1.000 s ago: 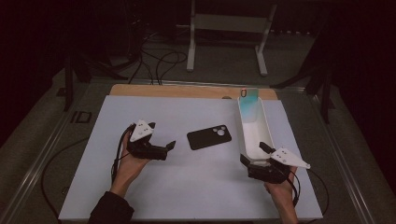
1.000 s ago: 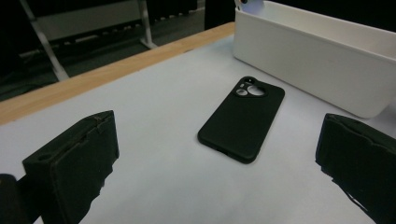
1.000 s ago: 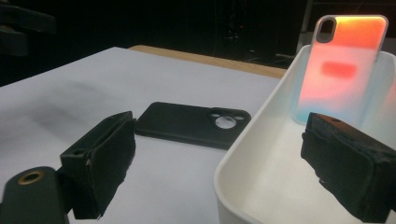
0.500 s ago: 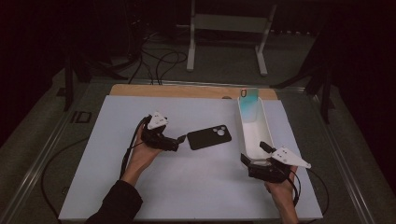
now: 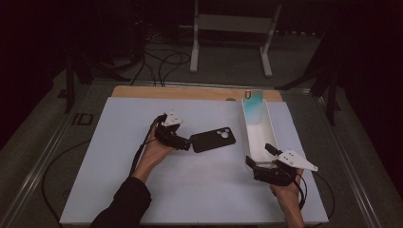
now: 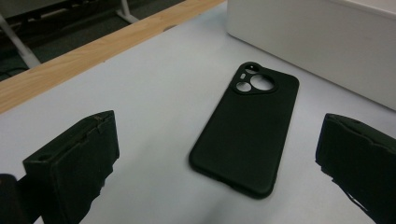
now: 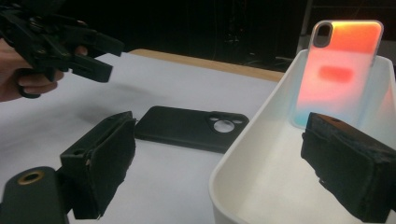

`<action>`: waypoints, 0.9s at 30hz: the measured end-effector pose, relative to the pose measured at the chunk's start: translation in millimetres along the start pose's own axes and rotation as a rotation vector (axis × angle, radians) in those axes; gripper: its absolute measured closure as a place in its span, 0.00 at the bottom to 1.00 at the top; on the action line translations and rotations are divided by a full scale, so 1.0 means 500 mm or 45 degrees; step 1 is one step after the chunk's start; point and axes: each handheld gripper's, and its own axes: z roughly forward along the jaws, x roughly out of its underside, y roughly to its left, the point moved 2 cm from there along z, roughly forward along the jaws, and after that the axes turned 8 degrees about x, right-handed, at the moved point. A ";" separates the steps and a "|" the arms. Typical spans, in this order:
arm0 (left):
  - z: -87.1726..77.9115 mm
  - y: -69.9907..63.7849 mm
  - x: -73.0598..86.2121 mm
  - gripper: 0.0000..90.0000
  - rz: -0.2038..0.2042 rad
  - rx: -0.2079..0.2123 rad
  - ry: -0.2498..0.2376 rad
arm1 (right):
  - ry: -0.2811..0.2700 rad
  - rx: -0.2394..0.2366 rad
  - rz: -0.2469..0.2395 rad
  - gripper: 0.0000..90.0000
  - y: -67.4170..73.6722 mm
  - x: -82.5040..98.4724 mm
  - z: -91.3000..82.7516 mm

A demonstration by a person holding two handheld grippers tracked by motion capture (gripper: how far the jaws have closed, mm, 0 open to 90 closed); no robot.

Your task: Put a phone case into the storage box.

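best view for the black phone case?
Left gripper view: the black phone case lies whole and close between open jaws, camera cutouts clear. High view shows it small; right gripper view shows it at a low angle.

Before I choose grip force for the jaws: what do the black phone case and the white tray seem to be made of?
The black phone case looks like soft matte silicone or rubbery plastic: dull surface, rounded edges, no glare. The white tray looks like smooth rigid plastic: thin even walls with a faint sheen that picks up the orange case's glow. Neither can be confirmed by look alone.
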 end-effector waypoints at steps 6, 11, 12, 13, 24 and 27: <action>0.025 0.008 -0.008 0.00 -0.014 0.007 0.010 | -0.001 0.000 0.001 0.11 -0.002 -0.001 -0.001; 0.050 0.008 -0.011 0.00 -0.016 0.037 0.064 | -0.004 0.002 0.003 0.11 -0.004 -0.001 -0.001; 0.055 0.007 -0.012 0.00 -0.012 0.043 0.071 | -0.004 0.002 0.002 0.11 -0.004 -0.001 -0.002; 0.059 0.007 -0.012 0.00 -0.013 0.046 0.081 | -0.004 0.000 0.001 0.11 -0.004 -0.001 -0.002; 0.106 0.015 -0.004 0.00 -0.060 0.103 0.146 | 0.000 -0.008 0.001 0.11 -0.002 -0.001 -0.001; 0.118 0.012 -0.002 0.00 -0.055 0.125 0.171 | 0.000 -0.009 0.003 0.11 -0.003 -0.001 -0.001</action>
